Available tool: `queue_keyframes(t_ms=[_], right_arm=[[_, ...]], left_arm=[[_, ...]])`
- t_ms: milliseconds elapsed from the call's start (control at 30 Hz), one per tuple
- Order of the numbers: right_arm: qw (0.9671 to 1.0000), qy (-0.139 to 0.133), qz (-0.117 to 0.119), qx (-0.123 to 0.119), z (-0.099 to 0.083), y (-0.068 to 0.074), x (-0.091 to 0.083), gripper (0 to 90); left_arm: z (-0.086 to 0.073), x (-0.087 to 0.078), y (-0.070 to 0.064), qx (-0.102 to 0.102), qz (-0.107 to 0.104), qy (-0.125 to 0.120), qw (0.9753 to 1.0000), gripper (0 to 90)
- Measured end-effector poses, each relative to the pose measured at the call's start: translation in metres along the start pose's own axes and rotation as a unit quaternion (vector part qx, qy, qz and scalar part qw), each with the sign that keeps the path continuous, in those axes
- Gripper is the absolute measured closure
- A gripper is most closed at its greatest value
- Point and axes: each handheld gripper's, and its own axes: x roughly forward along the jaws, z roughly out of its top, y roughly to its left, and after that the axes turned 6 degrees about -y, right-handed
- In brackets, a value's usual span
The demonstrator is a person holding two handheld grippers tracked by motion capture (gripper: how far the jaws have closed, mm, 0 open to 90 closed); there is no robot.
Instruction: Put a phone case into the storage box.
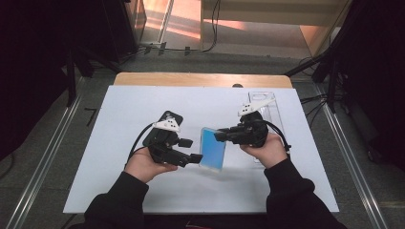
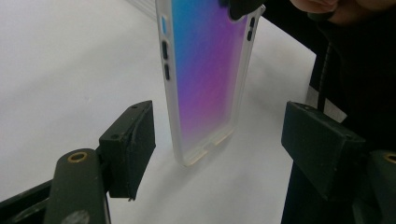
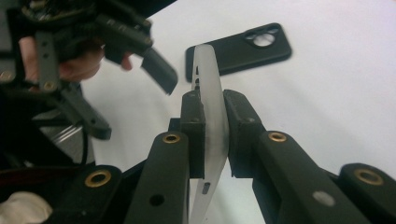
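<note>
White table sheet (image 1: 143,105) evenly lit from overhead; surroundings dark, warm orange light on floor at top. Soft shadows under hands. Near jaws out of focus in both gripper views; black case (image 3: 243,49) slightly blurred

A white rectangular sheet (image 1: 143,191) lay on the wooden table (image 1: 200,79), covering most of it. Near the sheet's middle, a translucent phone case with a blue-to-purple gradient back (image 1: 213,149) was positioned between the left gripper (image 1: 188,153) and the right gripper (image 1: 223,135). A black phone case with a round camera cut-out (image 1: 168,118) lay flat on the sheet, left of and farther than the translucent case. A clear plastic box (image 1: 267,102) lay at the far right of the sheet, behind the right gripper.
</note>
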Motion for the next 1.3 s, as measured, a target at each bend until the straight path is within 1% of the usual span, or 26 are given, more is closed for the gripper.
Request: queue_keyframes(t_ms=[33,67,167,200,233,300,333,400,467,500,633,767,800,833,867,900,933,967,1033,1067,1100,1133,1167,1233,1267,1300], right_arm=[[1.0000,0.000,0.000,0.000,0.000,0.000,0.000,77.2],[0.9999,0.004,0.015,-0.008,0.001,0.000,0.000,77.3],[0.9993,0.010,0.033,-0.013,0.002,-0.001,-0.001,77.2],[0.9992,0.010,0.037,-0.013,0.002,-0.001,-0.001,77.2],[0.9992,0.010,0.037,-0.013,0.002,-0.001,-0.001,77.2],[0.9985,0.011,0.050,-0.021,0.003,-0.001,-0.001,77.2],[0.9976,0.014,0.059,-0.032,0.003,-0.001,-0.001,77.2],[0.9966,0.021,0.065,-0.045,0.003,0.001,0.001,77.2],[0.9961,0.023,0.069,-0.051,0.003,0.002,0.002,77.2],[0.9950,0.027,0.077,-0.058,0.003,0.003,0.004,77.2],[0.9935,0.031,0.088,-0.066,0.003,0.005,0.006,77.2],[0.9917,0.031,0.097,-0.078,0.003,0.006,0.007,77.2],[0.9917,0.031,0.097,-0.078,0.003,0.006,0.007,77.2],[0.9916,0.031,0.098,-0.079,0.003,0.006,0.008,77.2],[0.9913,0.032,0.099,-0.080,0.003,0.007,0.008,77.2],[0.9908,0.033,0.102,-0.083,0.003,0.007,0.008,77.2],[0.9898,0.033,0.108,-0.087,0.003,0.007,0.008,77.2],[0.9898,0.033,0.108,-0.087,0.003,0.007,0.008,77.2],[0.9895,0.034,0.111,-0.087,0.002,0.007,0.009,77.2],[0.9893,0.034,0.112,-0.087,0.002,0.007,0.009,77.2],[0.9894,0.034,0.114,-0.084,0.002,0.007,0.009,77.2],[0.9893,0.036,0.117,-0.080,0.002,0.006,0.010,77.2],[0.9890,0.036,0.119,-0.081,0.002,0.006,0.010,77.1],[0.9890,0.037,0.119,-0.079,0.001,0.006,0.010,77.0],[0.9900,0.036,0.118,-0.069,0.001,0.005,0.011,76.3],[0.9900,0.036,0.118,-0.069,0.001,0.005,0.011,76.3]], left_arm=[[0.002,-0.001,0.000,0.006,-0.003,0.004,1.0000,26.4],[0.005,-0.002,0.001,0.014,-0.009,0.007,0.9998,28.3],[0.010,-0.003,0.003,0.020,-0.027,0.015,0.9993,28.3],[0.012,-0.004,0.003,0.025,-0.030,0.023,0.9990,28.3],[0.012,-0.004,0.003,0.025,-0.030,0.023,0.9990,28.3],[0.015,-0.004,0.004,0.033,-0.037,0.031,0.9983,28.3],[0.016,-0.004,0.004,0.037,-0.040,0.031,0.9981,30.2],[0.019,-0.004,0.005,0.039,-0.046,0.035,0.9976,30.3],[0.022,-0.003,0.006,0.043,-0.051,0.041,0.9969,30.3],[0.024,-0.003,0.007,0.049,-0.051,0.043,0.9966,30.6],[0.028,0.001,0.010,0.049,-0.058,0.046,0.9960,33.7],[0.029,0.004,0.013,0.061,-0.069,0.050,0.9945,43.3],[0.028,0.005,0.013,0.063,-0.071,0.049,0.9943,43.3],[0.028,0.005,0.013,0.065,-0.071,0.050,0.9941,50.1],[0.027,0.006,0.013,0.067,-0.072,0.051,0.9938,50.1],[0.027,0.006,0.014,0.063,-0.070,0.055,0.9940,52.3],[0.027,0.006,0.015,0.056,-0.079,0.058,0.9936,63.3],[0.027,0.006,0.016,0.054,-0.089,0.058,0.9929,63.3],[0.026,0.006,0.018,0.034,-0.112,0.057,0.9914,75.2],[0.026,0.005,0.019,0.033,-0.115,0.057,0.9911,78.3],[0.026,0.005,0.019,0.035,-0.121,0.058,0.9904,79.3],[0.024,0.006,0.019,0.046,-0.122,0.056,0.9899,80.5],[0.024,0.006,0.019,0.046,-0.122,0.056,0.9899,80.7],[0.024,0.006,0.019,0.046,-0.119,0.052,0.9905,81.0],[0.024,0.005,0.020,0.042,-0.117,0.050,0.9909,81.2],[0.024,0.005,0.020,0.041,-0.114,0.048,0.9914,81.2]])
